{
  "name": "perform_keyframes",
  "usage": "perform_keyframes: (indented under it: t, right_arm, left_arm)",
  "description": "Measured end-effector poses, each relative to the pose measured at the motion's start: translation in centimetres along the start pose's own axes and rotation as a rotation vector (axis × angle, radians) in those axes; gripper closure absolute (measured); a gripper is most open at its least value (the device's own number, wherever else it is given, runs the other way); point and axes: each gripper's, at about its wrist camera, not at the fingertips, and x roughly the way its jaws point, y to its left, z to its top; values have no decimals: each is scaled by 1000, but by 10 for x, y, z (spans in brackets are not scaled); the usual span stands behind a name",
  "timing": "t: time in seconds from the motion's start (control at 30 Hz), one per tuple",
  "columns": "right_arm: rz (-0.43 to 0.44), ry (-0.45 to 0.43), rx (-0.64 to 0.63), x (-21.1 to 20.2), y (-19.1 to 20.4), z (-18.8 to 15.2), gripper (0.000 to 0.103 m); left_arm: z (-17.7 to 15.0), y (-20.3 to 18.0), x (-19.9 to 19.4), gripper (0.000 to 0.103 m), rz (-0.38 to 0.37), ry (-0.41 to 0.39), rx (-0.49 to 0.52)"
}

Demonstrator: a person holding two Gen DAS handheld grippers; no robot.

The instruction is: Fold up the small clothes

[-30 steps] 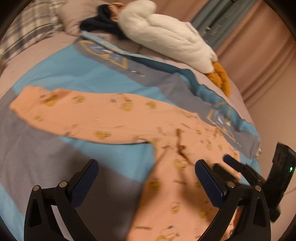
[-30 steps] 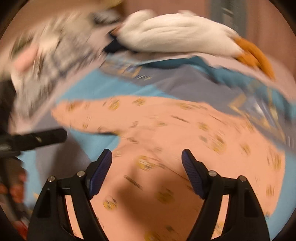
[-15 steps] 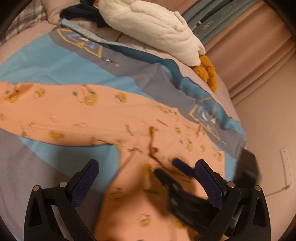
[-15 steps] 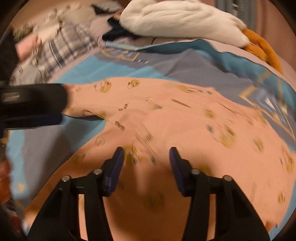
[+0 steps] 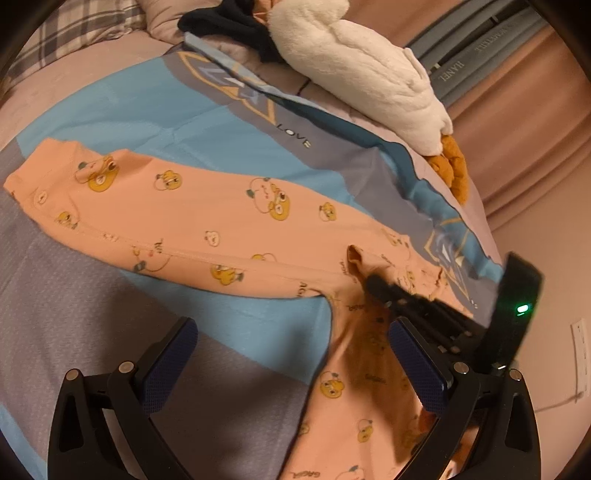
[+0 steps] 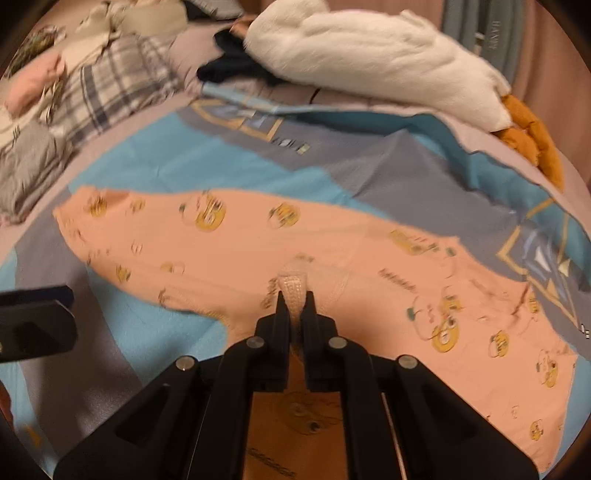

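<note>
A peach baby garment [image 5: 221,221] printed with yellow cartoon figures lies spread flat on a blue and grey bed sheet [image 5: 147,110], one leg stretched to the left. My right gripper [image 6: 295,306] is closing its jaws on a raised fold of the peach garment [image 6: 240,240] near the crotch seam; a ridge of cloth stands pinched between the pads. In the left wrist view the right gripper [image 5: 384,290] comes in from the right onto that same spot. My left gripper [image 5: 291,350] hovers open over the sheet beside the lower leg, with nothing between its fingers.
A white plush duck [image 5: 362,74] with orange feet [image 5: 450,166] lies along the far side of the bed, next to a dark garment [image 5: 229,26]. Plaid bedding [image 6: 110,85] is piled at the far left. Curtains [image 5: 517,92] and a wall stand to the right.
My right gripper went from wide open to pinched on a fold of the peach garment. It has come into the left wrist view from the right. The left gripper shifted a little and stayed open.
</note>
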Motion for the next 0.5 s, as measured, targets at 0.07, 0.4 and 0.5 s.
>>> perform_keyframes:
  t: [0.07,0.4,0.5]
  right_arm:
    - [-25,75,-15,9,2,-3,74]
    - [256,-71,238,-29,-41,-16,79]
    - [224,-23,285,2,-41,-18,84]
  left_arm:
    - [1,3,-1,0,3,-2,-12]
    - [16,92,-42,0,-144,-99,-324]
    - [18,124,-55,0,-187,-144,-440]
